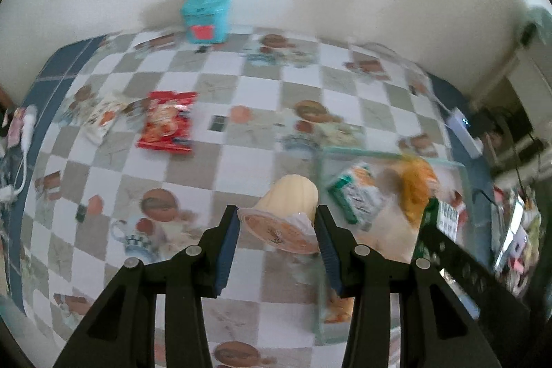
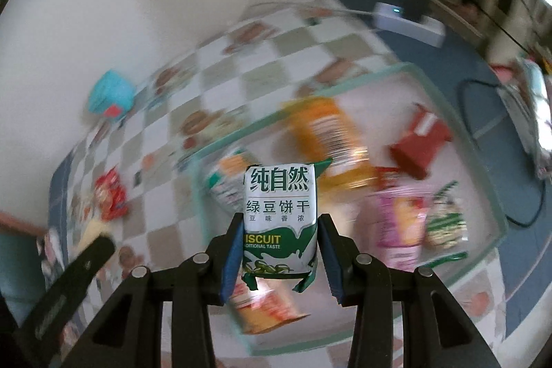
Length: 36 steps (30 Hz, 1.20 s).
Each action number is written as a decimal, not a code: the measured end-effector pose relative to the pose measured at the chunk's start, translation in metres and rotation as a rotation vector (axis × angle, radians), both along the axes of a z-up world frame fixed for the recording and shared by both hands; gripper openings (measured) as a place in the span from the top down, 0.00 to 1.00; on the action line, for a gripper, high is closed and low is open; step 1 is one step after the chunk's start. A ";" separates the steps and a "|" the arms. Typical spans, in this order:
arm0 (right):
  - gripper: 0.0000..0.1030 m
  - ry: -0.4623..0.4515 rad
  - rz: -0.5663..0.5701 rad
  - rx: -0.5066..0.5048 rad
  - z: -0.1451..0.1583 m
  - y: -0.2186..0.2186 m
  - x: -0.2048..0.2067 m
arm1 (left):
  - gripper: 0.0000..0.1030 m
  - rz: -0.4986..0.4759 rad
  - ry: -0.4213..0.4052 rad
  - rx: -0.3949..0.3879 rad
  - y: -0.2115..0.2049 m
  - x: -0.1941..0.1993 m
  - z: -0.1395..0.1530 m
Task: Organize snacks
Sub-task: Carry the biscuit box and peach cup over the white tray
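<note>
A: The right gripper (image 2: 280, 250) is seen pinching a biscuit packet (image 2: 280, 216), white and green, its blue pads pressed against the two long sides. The packet is held upright between the jaws, long axis running straight out along the fingers, printed face turned to the camera.

B: And beyond it, the clear bin (image 2: 496, 188) is spread directly ahead and below, other snacks already lying inside: an orange bag (image 2: 321, 126), a red box (image 2: 421, 143), a pink pouch (image 2: 400, 219). So the bin is judged to lie straight forward of the packet; a short drop seems all that is called for.

A: Over to the left gripper (image 1: 277, 230). A jelly cup (image 1: 286, 212) is clamped there, the rim of its sealed lid caught between the pads, lid facing back at the camera, the cream body pointing away and slightly up.

B: From that side the clear bin is found to the right, its near corner just beside the cup. A rightward carry would be needed, so the right hand is judged the nearer of the two.

A: Further out on the checked tablecloth (image 1: 241, 99), a red packet (image 1: 167, 121) and a pale wrapper (image 1: 101, 118) are left well apart from the bin, up to the left. A teal tub (image 1: 206, 16) is stood by the wall.

B: Much blur is noted throughout, so finer labels cannot be read.
</note>
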State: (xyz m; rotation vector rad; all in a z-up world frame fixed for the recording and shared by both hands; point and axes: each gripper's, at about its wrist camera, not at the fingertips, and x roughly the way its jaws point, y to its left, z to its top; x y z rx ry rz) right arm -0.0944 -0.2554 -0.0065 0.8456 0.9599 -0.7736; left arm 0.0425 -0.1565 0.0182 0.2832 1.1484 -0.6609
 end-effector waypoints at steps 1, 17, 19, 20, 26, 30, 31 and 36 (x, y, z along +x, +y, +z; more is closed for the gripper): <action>0.57 0.006 -0.022 0.002 -0.001 -0.006 -0.005 | 0.55 -0.026 -0.001 0.001 -0.007 -0.007 0.000; 0.57 0.070 -0.313 0.043 -0.021 -0.078 -0.091 | 0.55 -0.291 0.088 0.078 -0.072 -0.094 -0.033; 0.57 0.088 -0.323 0.049 -0.025 -0.082 -0.096 | 0.55 -0.294 0.093 0.087 -0.074 -0.096 -0.036; 0.57 0.093 -0.322 0.055 -0.027 -0.083 -0.096 | 0.55 -0.296 0.095 0.090 -0.075 -0.097 -0.037; 0.56 0.113 -0.314 0.091 -0.042 -0.085 -0.094 | 0.55 -0.297 0.119 0.124 -0.077 -0.098 -0.048; 0.56 0.113 -0.317 0.090 -0.044 -0.088 -0.091 | 0.54 -0.302 0.115 0.137 -0.078 -0.100 -0.050; 0.55 0.114 -0.318 0.085 -0.043 -0.089 -0.091 | 0.54 -0.304 0.117 0.133 -0.078 -0.100 -0.050; 0.55 0.112 -0.324 0.095 -0.045 -0.090 -0.090 | 0.53 -0.302 0.113 0.126 -0.077 -0.099 -0.047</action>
